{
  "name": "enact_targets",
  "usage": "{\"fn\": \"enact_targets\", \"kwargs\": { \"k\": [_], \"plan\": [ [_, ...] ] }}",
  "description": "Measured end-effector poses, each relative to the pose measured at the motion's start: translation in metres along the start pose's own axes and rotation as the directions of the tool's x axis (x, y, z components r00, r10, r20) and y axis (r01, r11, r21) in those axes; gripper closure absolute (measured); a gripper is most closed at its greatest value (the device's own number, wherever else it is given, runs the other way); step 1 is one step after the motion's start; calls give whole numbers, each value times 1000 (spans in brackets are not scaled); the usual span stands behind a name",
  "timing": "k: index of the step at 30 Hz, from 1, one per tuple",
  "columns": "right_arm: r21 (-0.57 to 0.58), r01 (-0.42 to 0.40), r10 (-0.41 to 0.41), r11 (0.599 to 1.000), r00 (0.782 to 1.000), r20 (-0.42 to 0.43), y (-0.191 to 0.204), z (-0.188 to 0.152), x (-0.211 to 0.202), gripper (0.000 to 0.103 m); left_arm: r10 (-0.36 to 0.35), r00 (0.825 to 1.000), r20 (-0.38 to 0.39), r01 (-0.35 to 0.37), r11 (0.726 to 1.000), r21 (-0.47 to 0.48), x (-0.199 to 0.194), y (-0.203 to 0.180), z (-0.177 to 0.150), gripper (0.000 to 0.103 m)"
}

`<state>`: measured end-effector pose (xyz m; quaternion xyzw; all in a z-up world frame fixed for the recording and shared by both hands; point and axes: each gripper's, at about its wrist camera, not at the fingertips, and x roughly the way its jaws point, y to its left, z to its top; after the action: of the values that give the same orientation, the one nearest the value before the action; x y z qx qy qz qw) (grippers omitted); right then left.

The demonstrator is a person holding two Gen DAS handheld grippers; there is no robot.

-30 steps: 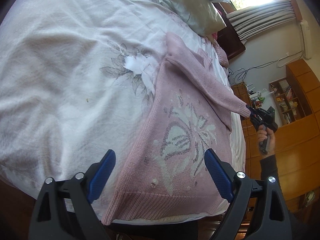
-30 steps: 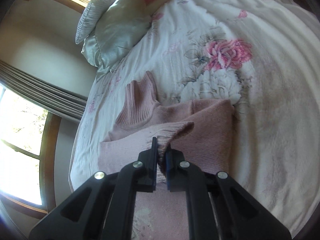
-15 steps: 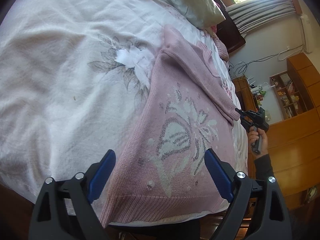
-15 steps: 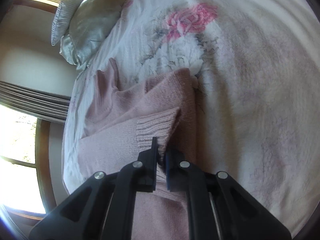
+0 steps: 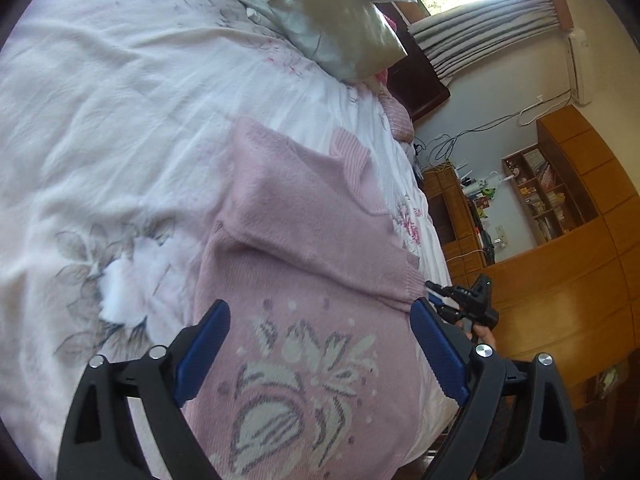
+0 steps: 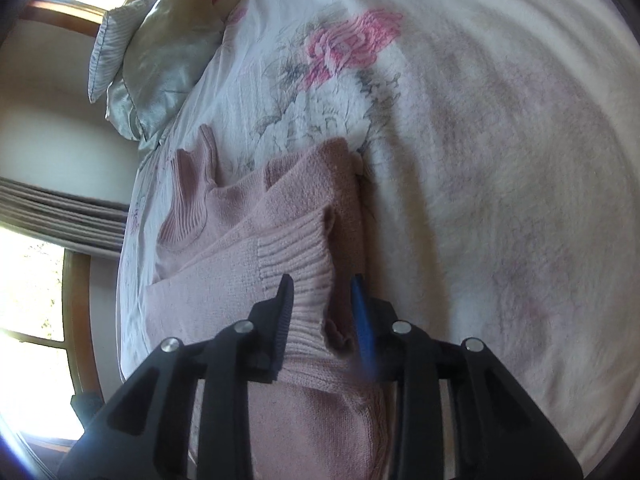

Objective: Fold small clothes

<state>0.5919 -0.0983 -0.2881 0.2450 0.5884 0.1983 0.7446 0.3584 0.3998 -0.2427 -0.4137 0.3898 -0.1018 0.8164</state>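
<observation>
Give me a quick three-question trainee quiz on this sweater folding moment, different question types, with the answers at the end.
1. True or false: the left gripper is shut on the sweater.
2. Multiple choice: what lies between the right gripper's parted fingers? A) pillow B) ribbed sleeve cuff C) curtain
3. Fill in: the sweater lies on a floral ____.

Key:
1. False; it is open above the sweater's flower pattern.
2. B, the cuff.
3. Bedspread.
</observation>
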Motion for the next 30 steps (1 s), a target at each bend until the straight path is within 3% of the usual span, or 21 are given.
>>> {"fn": "enact_targets", "kwargs": {
  "k": [3, 5, 8, 10, 12, 14, 18, 19, 20, 22, 25, 30],
  "plan": [
    [-27, 94, -94, 995, 996, 11, -4, -6, 6, 76, -49, 998, -37, 48, 998, -26, 32, 0, 27, 11],
    [-59, 132, -127, 989, 988, 82, 3, -9, -8, 77, -57, 996, -68, 55, 998, -36, 54, 1, 43, 11],
    [-141, 83, -62, 986, 987, 148, 27, -18, -31, 77, -84, 990, -111, 81, 996, -24, 84, 2, 62, 11],
    [-186, 54, -33, 981, 993, 115, 38, -23, -28, 73, -65, 989, -132, 65, 998, -8, 102, 5, 69, 11],
    [-193, 31, -21, 981, 998, 53, 36, -26, -14, 73, 1, 988, -153, -2, 1000, -4, 119, 18, 74, 11],
    [-176, 27, -25, 984, 1000, 11, 27, -25, 0, 75, 16, 986, -165, -22, 999, -33, 129, 34, 76, 13],
    [-107, -8, 6, 994, 1000, -23, -4, -17, 10, 94, 7, 985, -170, -10, 1000, -18, 131, 43, 75, 18],
    [-96, -13, 11, 995, 1000, -21, -8, -15, 8, 95, 6, 985, -171, -8, 1000, -12, 129, 44, 75, 19],
    [-93, 3, -4, 996, 1000, -12, -9, -12, 4, 93, 8, 985, -173, -10, 1000, -12, 126, 43, 75, 19],
    [-96, 18, -17, 995, 1000, 9, -6, -7, -7, 79, 13, 984, -176, -15, 1000, -8, 115, 35, 80, 19],
    [-149, -5, 10, 989, 999, 38, 15, 7, -28, 79, -6, 990, -138, 20, 995, 102, 94, 1, 102, 15],
    [-184, -45, 54, 982, 998, 44, 53, 46, -29, 79, -12, 992, -122, 31, 988, 153, 105, -37, 156, 5]
  ]
}}
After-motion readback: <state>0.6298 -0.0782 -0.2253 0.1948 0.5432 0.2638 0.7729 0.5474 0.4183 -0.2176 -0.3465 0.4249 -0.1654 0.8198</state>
